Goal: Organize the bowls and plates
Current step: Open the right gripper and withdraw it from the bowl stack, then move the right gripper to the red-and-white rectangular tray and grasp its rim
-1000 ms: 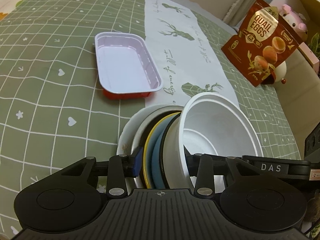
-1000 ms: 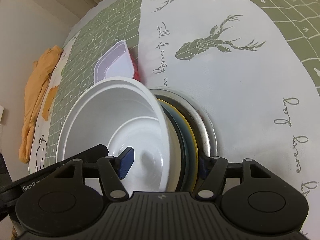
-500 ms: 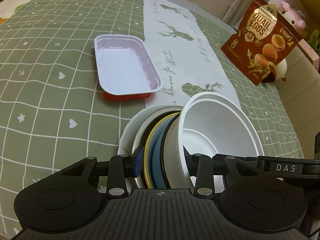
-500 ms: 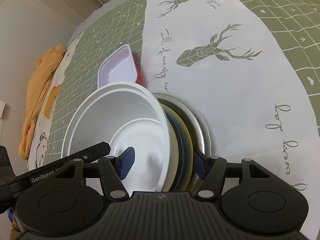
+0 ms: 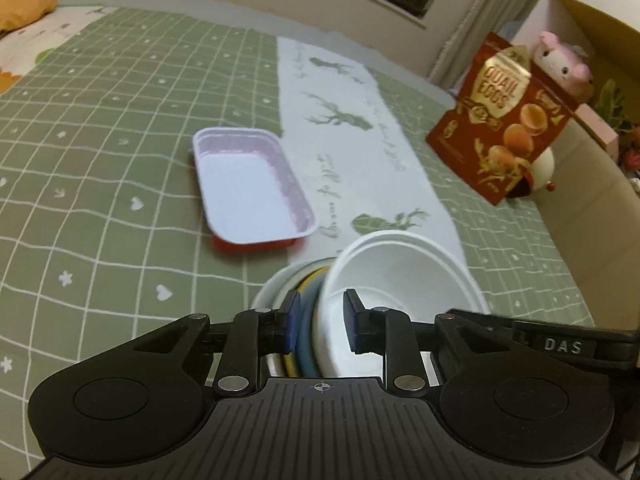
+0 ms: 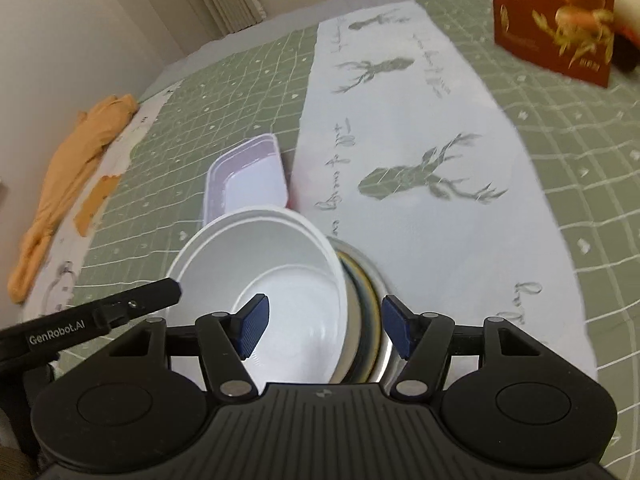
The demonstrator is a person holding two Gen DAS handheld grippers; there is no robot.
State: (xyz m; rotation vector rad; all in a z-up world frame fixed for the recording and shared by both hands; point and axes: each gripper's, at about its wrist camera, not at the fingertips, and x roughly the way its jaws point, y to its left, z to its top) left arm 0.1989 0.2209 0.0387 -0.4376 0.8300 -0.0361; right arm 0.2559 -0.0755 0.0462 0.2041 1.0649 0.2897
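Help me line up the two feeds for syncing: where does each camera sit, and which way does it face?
Left wrist: on the left gripper, looking along its fingers at the white bowl and tray.
Right wrist: on the right gripper, facing the same white bowl; the left gripper's arm shows.
Shared: bowl, plates, tray, egg bag.

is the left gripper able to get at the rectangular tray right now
Probably not yet: the left gripper is shut on the stack of dishes, so it is occupied. The rectangular tray lies ahead on the tablecloth with nothing between.
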